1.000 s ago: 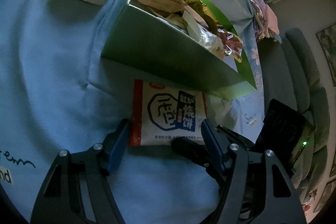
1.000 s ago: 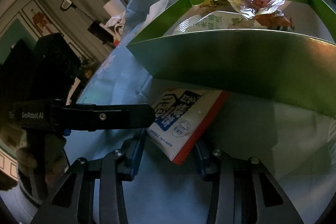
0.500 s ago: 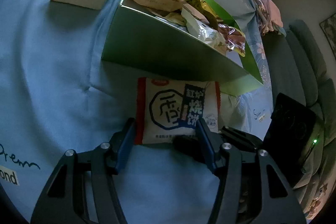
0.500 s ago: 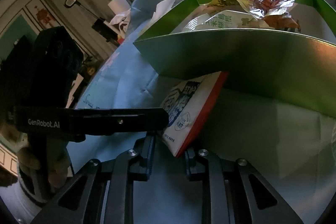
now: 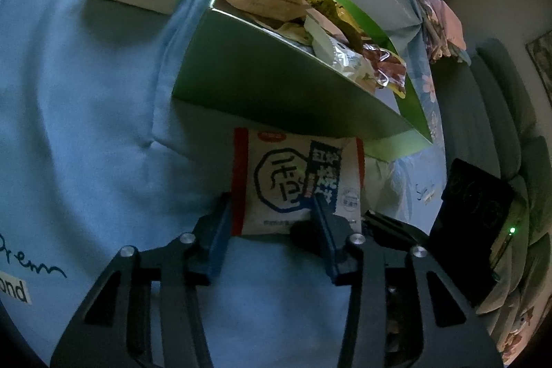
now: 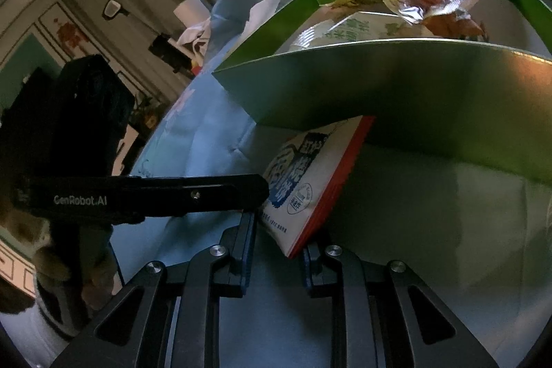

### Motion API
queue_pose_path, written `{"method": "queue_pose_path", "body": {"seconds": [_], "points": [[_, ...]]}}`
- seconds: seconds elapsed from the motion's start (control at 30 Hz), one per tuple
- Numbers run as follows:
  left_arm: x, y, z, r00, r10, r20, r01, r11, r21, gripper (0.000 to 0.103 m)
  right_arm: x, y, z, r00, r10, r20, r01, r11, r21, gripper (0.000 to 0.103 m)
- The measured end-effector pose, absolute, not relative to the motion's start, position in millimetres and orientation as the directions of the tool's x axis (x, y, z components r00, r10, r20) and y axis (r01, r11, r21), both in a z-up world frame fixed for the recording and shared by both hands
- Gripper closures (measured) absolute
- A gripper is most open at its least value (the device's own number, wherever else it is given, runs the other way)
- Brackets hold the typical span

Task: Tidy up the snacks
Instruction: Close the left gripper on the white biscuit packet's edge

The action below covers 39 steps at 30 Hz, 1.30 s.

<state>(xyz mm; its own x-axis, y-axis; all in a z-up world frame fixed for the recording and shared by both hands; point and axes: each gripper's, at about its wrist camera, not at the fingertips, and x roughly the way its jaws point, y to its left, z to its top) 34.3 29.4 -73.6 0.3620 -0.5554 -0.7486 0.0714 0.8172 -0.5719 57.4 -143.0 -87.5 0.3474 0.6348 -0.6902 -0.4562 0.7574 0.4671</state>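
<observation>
The snack packet (image 5: 296, 181), a light, soft, slippery pouch tilted against the green box (image 5: 276, 99) on the blue cloth (image 5: 86, 126), sat clamped at its near edge by both the just-closing left gripper (image 5: 272, 212) and right gripper (image 6: 279, 244), best held by its flat sealed edge.

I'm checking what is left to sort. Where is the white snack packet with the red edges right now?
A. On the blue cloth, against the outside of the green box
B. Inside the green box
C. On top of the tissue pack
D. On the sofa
A: the snack packet lies on the blue cloth, its far edge against the green box wall, outside it.
</observation>
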Motion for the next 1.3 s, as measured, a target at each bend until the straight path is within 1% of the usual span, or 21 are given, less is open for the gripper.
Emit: {"method": "queue_pose_path", "body": {"seconds": [0.3, 1.0, 1.17, 1.3], "points": [[35, 30, -73, 0.362, -0.555, -0.749, 0.072, 0.818, -0.571, 0.063, 58, -143, -90, 0.344, 0.641, -0.686, -0.45, 0.754, 0.479, 0.08], [34, 32, -73, 0.364, -0.571, -0.736, 0.07, 0.805, -0.589, 0.063, 58, -148, -89, 0.35, 0.662, -0.663, -0.454, 0.739, 0.499, 0.081], [34, 33, -73, 0.361, -0.582, -0.729, 0.058, 0.794, -0.606, 0.063, 62, -154, -93, 0.332, 0.686, -0.647, -0.418, 0.722, 0.551, 0.081], [34, 38, -76, 0.356, -0.613, -0.705, 0.031, 0.762, -0.647, 0.062, 67, -162, -98, 0.312, 0.724, -0.616, -0.378, 0.689, 0.618, 0.082]]}}
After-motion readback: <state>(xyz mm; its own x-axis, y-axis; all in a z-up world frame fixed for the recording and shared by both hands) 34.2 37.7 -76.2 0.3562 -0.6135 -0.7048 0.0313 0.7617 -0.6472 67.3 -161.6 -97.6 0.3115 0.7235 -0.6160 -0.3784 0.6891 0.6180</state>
